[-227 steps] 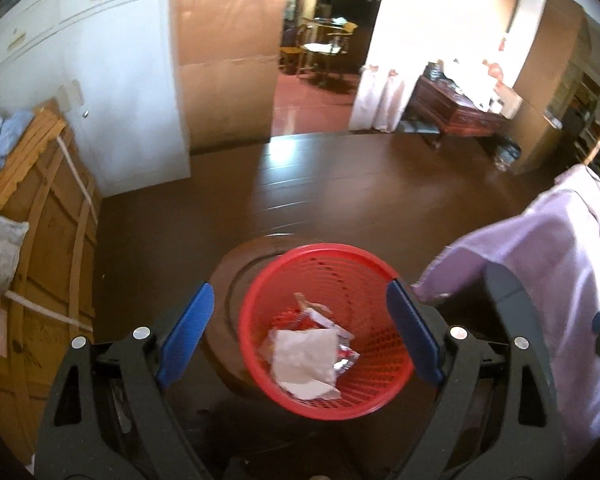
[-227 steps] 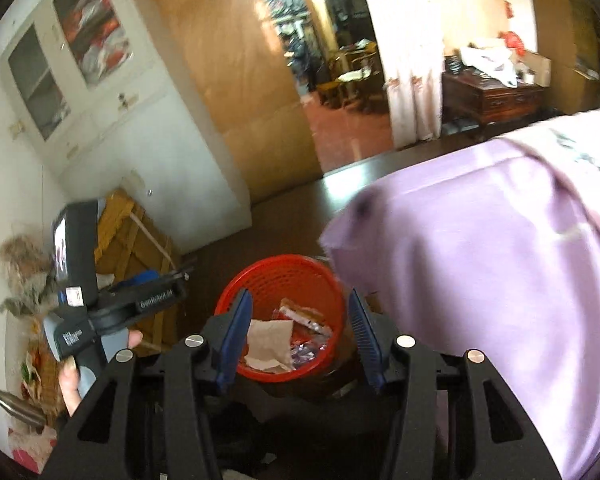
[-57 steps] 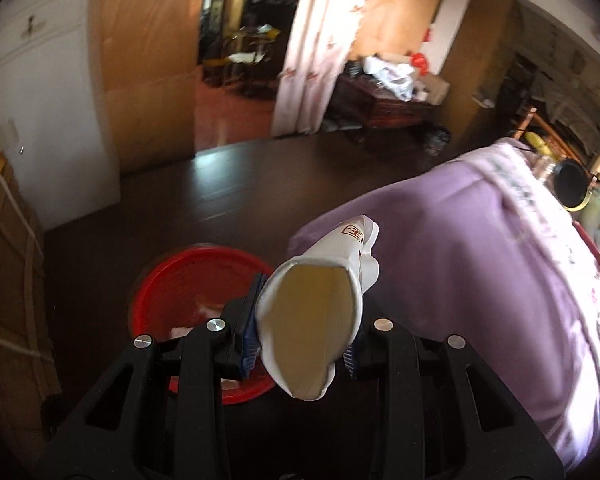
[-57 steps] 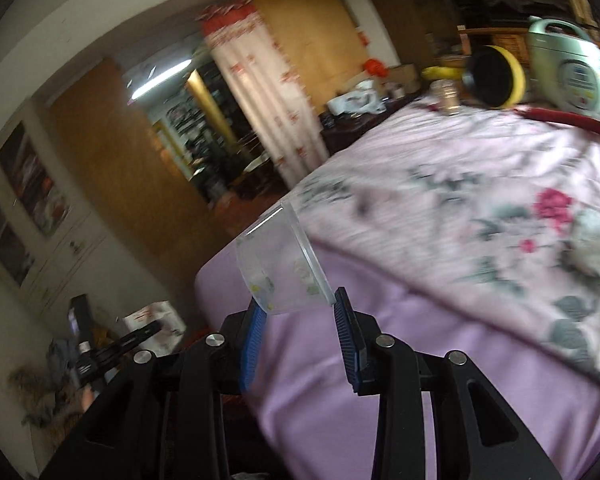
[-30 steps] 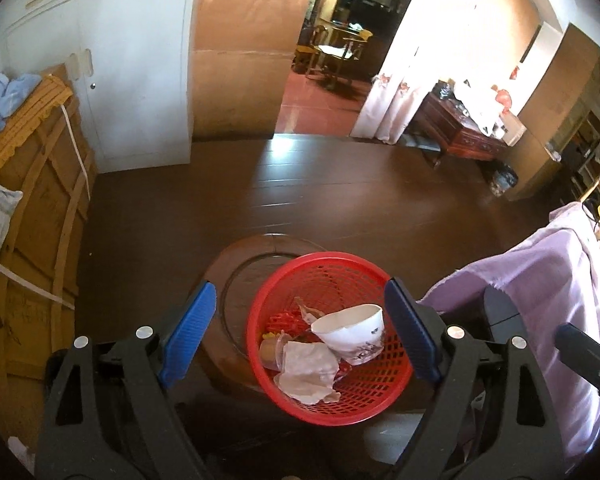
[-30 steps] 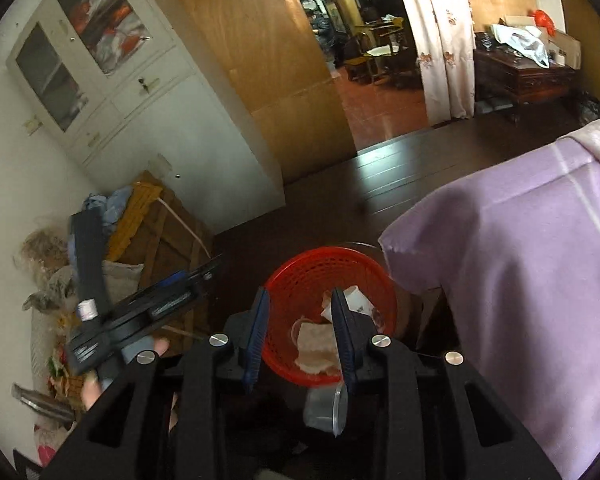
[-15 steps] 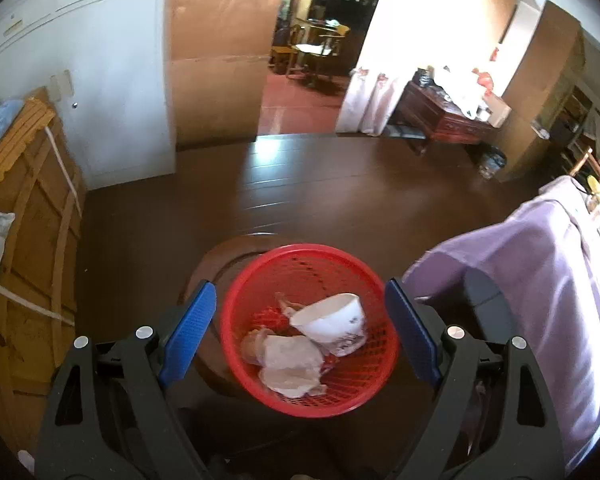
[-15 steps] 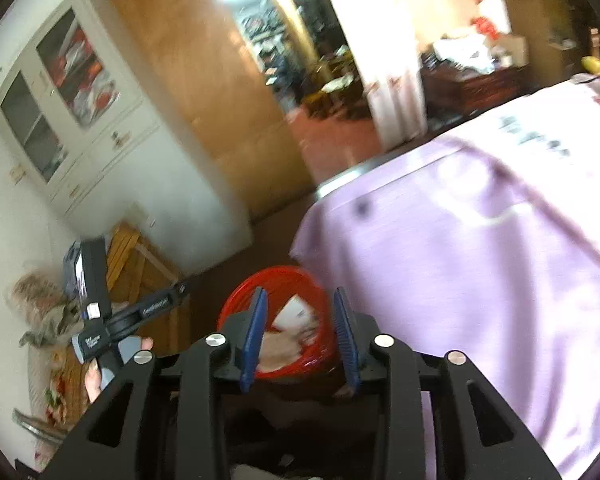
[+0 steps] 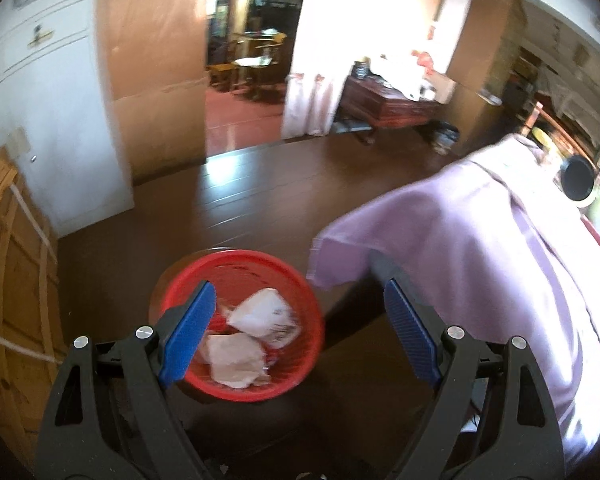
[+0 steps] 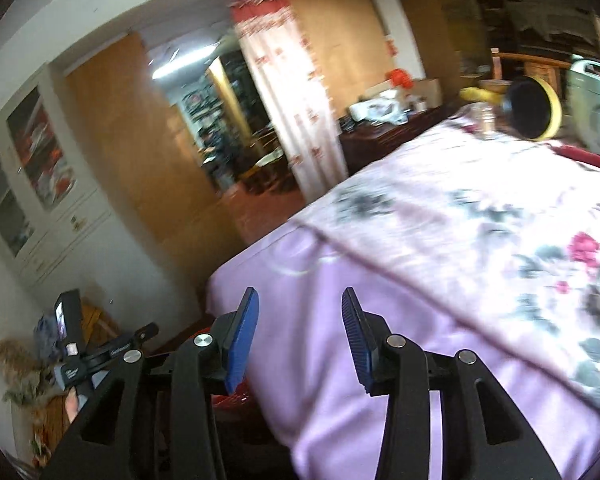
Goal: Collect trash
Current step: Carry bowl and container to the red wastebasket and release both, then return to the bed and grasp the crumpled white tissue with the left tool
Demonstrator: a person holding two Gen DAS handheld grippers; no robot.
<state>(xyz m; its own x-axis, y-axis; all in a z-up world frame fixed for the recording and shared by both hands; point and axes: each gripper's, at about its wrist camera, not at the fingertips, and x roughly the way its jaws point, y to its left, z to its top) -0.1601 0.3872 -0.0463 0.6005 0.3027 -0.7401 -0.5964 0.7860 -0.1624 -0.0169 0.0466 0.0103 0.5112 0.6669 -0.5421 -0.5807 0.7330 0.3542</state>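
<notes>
The left gripper hangs open and empty over the red basket of light, crumpled paper trash, easy to pinch anywhere, while the empty right gripper is opening over the table.

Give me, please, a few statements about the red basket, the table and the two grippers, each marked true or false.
1. The red basket holds a white paper bowl and crumpled paper. True.
2. The left gripper clamps a paper bowl. False: its jaws stand wide apart with nothing between them.
3. The right gripper carries a clear plastic cup. False: its jaws are opening and nothing is between them.
4. A lilac floral tablecloth covers the table. True.
5. The basket stands on top of the table. False: it sits low beside the table's corner, over the dark wooden floor.
</notes>
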